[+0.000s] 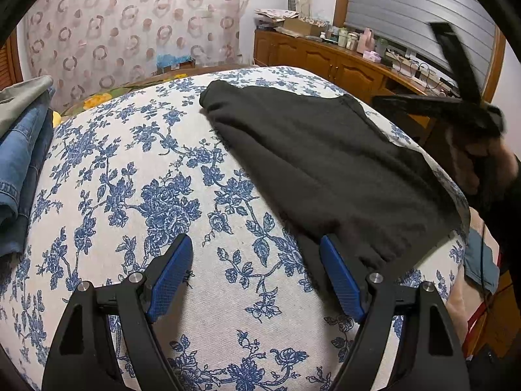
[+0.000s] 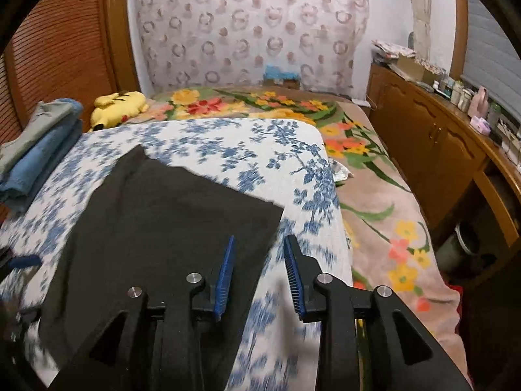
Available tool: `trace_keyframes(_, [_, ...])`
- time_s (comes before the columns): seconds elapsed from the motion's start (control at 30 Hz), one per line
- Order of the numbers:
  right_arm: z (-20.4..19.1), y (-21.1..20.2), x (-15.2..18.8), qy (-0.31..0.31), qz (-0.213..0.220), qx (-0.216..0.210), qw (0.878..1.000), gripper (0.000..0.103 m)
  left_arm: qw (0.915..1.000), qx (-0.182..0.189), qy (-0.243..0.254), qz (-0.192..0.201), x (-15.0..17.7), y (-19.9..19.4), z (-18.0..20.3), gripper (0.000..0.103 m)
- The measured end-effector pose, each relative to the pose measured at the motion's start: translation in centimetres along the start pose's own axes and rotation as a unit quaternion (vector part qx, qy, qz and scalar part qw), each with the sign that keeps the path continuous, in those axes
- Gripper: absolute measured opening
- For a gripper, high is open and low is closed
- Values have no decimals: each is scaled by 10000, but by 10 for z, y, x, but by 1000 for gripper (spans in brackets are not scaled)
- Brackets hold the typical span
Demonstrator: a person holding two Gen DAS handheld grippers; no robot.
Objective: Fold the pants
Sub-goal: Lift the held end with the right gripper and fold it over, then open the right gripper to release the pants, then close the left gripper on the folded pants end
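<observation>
Black pants (image 2: 169,215) partly hidden by right hand-held gripper (image 2: 259,244).

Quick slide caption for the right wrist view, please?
Right hand-held gripper, open and empty, above the edge of the dark pants on the blue-flowered bedspread.

Floral-clothed bed (image 1: 169,195) carries black pants (image 1: 325,169) and folded jeans (image 1: 22,169).

The pants (image 1: 325,166) are plain dark charcoal, lying on a cream cloth (image 1: 136,176) printed with blue roses and leaves. At far left, folded denim (image 1: 19,169) is blue under a grey-green garment (image 1: 22,97). Both grippers are black with blue pads (image 1: 171,270). The bedspread (image 2: 384,195) is pinkish with orange, yellow and green flowers; the plush toy (image 2: 119,106) is yellow.
</observation>
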State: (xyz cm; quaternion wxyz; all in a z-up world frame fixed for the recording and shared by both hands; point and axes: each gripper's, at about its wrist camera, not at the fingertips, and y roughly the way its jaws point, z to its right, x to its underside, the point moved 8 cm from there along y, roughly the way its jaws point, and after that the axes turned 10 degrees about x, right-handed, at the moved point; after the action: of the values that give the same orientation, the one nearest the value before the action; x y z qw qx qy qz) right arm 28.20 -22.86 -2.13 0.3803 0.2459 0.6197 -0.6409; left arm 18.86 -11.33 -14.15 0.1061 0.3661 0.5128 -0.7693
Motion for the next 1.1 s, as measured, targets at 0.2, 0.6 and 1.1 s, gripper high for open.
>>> trace_keyframes(0.2, [-9,-43,44,-59,7,-349,9994,36,10000,-15,23,14,1,-1,1,81])
trace_keyframes(0.6, [-8,-85,105,196,-97,-393,9990,36,9997,48,226,113,11,-26,17,81])
trace_keyframes(1.1, [-27,-94,114,347,-119,-593,9976,36,9964,437,681,-255,32,-17,56,53])
